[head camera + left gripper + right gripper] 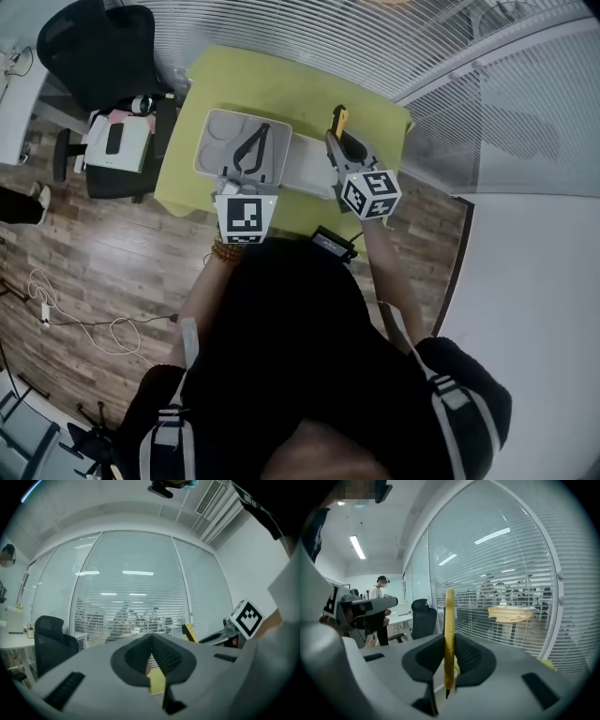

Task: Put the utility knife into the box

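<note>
The green table (281,84) carries a grey box (202,155), open on top, with a pair of pliers (253,148) already lying in it and a white section joined to its right side.

The left gripper (232,183) hangs at the box's near edge. Its own view shows the jaws pressed together with nothing between them, only a sliver of green table past the tips.

The right gripper (343,148) is over the table to the right of the box, beyond the white section. It pinches the utility knife (339,117), so the knife is in the air and not yet in the box. In the right gripper view the yellow knife (449,620) stands clamped between the pads, its long axis running along the jaws and out past their tips, away from the person.

The box lies to the left of the knife, so the carry probably goes leftward across the white section, with the knife's length turned to suit a free slot beside the pliers.
</note>
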Available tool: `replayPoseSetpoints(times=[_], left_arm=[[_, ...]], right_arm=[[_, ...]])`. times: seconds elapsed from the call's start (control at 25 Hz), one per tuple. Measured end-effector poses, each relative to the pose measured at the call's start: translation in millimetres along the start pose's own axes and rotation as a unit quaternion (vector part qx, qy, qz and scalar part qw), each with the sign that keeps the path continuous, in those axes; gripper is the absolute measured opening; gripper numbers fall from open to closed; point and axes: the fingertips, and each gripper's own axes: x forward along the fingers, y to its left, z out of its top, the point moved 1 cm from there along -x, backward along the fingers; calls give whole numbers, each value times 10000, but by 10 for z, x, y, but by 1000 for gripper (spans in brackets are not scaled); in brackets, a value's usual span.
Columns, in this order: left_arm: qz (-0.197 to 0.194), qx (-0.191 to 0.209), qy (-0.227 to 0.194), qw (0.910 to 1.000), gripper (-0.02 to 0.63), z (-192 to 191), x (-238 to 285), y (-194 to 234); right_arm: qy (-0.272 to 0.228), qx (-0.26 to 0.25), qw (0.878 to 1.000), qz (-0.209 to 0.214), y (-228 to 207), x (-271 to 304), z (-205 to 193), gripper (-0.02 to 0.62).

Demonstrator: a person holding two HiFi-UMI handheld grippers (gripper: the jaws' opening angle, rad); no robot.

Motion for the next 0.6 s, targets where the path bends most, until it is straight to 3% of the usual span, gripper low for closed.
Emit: replayPoseSetpoints(times=[0.6], left_arm=[[31, -89, 140, 9999, 11, -128, -25, 110]], right_arm=[[1087, -284, 9936, 150, -119, 394, -652, 54]])
